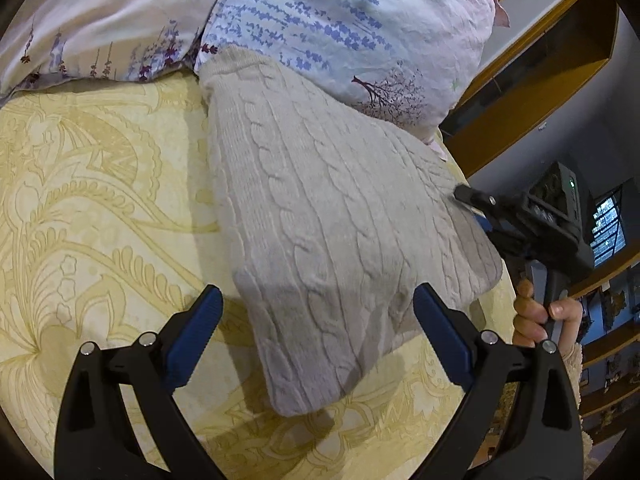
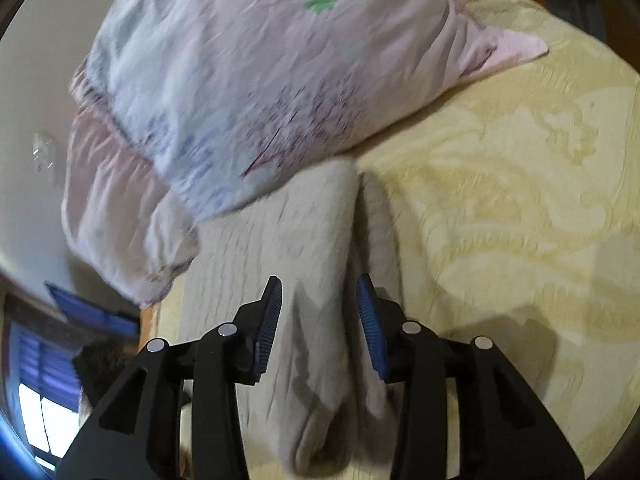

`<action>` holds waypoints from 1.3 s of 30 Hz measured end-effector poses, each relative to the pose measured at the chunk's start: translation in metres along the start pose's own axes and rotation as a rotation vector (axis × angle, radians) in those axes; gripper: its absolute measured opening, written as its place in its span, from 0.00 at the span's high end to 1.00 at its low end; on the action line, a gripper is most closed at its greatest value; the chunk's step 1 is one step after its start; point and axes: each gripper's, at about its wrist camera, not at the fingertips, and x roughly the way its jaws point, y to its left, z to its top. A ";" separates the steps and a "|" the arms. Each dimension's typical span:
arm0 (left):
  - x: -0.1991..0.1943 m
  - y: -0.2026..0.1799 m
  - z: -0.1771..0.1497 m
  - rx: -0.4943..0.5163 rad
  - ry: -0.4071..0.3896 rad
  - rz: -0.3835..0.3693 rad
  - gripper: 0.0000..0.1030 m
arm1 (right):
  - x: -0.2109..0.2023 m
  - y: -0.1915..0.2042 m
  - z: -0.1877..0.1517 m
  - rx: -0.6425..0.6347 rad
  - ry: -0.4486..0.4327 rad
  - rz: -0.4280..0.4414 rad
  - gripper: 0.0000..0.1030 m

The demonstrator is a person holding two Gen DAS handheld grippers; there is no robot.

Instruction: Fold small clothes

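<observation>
1. A yellow patterned bedspread covers the bed, filling most of both views.
2. A floral pillow lies at the far side, its near edge resting over the sweater's far end.
3. The cream cable-knit sweater lies folded on the bedspread, running from the pillow toward the near edge.
4. The left gripper hovers over the sweater's near end, jaws wide apart.
5. The right gripper has its jaws apart, straddling a raised fold of the sweater; contact is unclear.

bed, yellow patterned cover | on it: knit sweater, pillows
</observation>
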 end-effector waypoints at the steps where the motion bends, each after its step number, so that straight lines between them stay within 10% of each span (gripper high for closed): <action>1: 0.000 -0.001 -0.001 0.003 0.000 0.002 0.07 | -0.003 -0.001 -0.006 -0.008 0.005 0.003 0.60; 10: 0.004 -0.004 -0.010 -0.003 0.028 -0.013 0.17 | -0.023 0.000 -0.053 -0.085 -0.002 0.009 0.62; 13: 0.005 -0.006 -0.013 -0.003 0.031 -0.009 0.19 | -0.022 0.002 -0.057 -0.113 -0.009 -0.007 0.84; 17: 0.004 -0.009 -0.013 -0.003 0.034 -0.009 0.19 | -0.029 0.009 -0.060 -0.150 -0.046 0.001 0.91; 39: 0.006 -0.010 -0.023 0.015 0.047 -0.042 0.25 | -0.036 -0.003 -0.082 -0.173 -0.043 -0.149 0.91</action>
